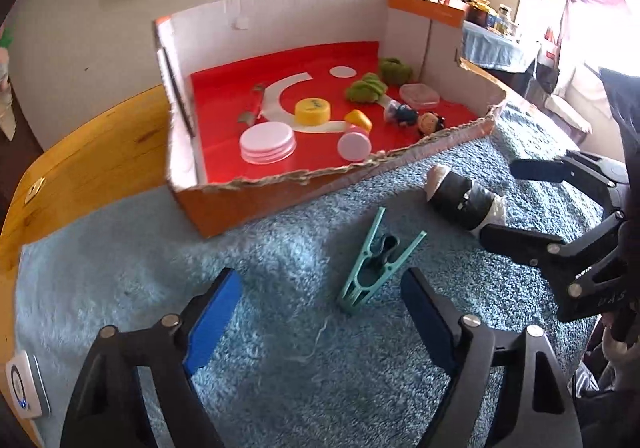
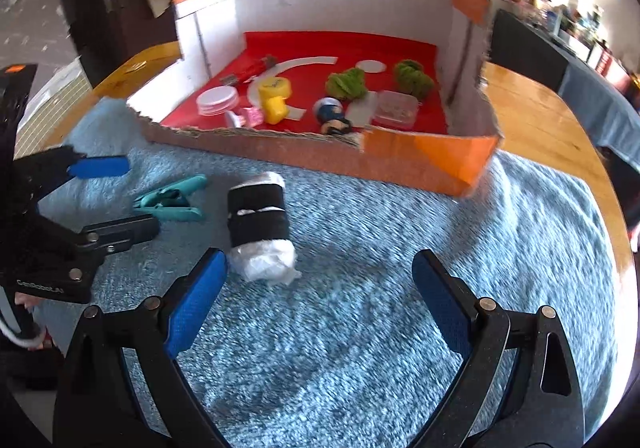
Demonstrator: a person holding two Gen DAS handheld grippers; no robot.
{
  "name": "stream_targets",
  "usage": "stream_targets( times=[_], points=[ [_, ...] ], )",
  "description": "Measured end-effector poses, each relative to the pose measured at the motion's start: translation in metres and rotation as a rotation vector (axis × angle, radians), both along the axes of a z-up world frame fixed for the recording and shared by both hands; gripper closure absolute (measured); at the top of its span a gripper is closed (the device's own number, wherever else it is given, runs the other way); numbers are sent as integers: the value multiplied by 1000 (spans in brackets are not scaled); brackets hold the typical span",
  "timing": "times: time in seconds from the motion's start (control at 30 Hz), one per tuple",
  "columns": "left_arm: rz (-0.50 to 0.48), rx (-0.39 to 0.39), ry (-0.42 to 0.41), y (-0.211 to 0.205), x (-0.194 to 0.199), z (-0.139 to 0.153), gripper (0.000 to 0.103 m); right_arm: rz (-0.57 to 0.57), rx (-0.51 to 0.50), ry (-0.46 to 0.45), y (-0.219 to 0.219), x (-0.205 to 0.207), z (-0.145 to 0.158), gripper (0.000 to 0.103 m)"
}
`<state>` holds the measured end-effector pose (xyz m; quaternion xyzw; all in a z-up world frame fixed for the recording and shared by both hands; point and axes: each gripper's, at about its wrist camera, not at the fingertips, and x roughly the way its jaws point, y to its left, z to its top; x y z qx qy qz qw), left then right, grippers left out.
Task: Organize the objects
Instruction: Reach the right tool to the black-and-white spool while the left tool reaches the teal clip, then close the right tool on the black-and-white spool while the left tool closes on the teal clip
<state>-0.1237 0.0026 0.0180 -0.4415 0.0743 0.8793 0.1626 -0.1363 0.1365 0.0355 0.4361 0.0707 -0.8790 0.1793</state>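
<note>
The left tool [image 1: 322, 306] stands wide open and holds nothing; the teal clothes peg [image 1: 374, 260] lies on the blue mat [image 1: 280, 240] just ahead, between its fingertips. The right tool [image 2: 320, 276] is also open and empty, the black-wrapped white bundle [image 2: 260, 224] just ahead of its left finger. Beyond both sits the cardboard box [image 1: 256, 192].

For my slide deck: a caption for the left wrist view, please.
Open left hand-held gripper over a teal clothespin on blue carpet, near a half-filled cardboard box.
</note>
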Motion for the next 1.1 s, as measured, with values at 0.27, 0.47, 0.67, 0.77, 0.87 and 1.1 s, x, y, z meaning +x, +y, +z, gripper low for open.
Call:
stream_targets(
  times=[0.27, 0.47, 0.67, 0.77, 0.87, 1.1],
  points=[
    [-59, 9, -13, 13, -7, 0, 37, 75, 20, 9, -18, -8, -2, 19],
    [-76, 3, -3, 18, -7, 0, 45, 107, 42, 11, -27, -11, -5, 37],
    [-76, -4, 13, 18, -3, 1, 65, 127, 25, 17, -28, -9, -4, 60],
    [-76, -14, 15, 19, -2, 2, 77, 136, 17, 27, -28, -5, -3, 70],
    [-73, -25, 21, 19, 0, 3, 77, 134, 15, 31, -28, -2, -3, 70],
    [-64, -9, 42, 18, 5, 14, 78, 121, -16, 53, -22, 3, 7, 70]
  ],
)
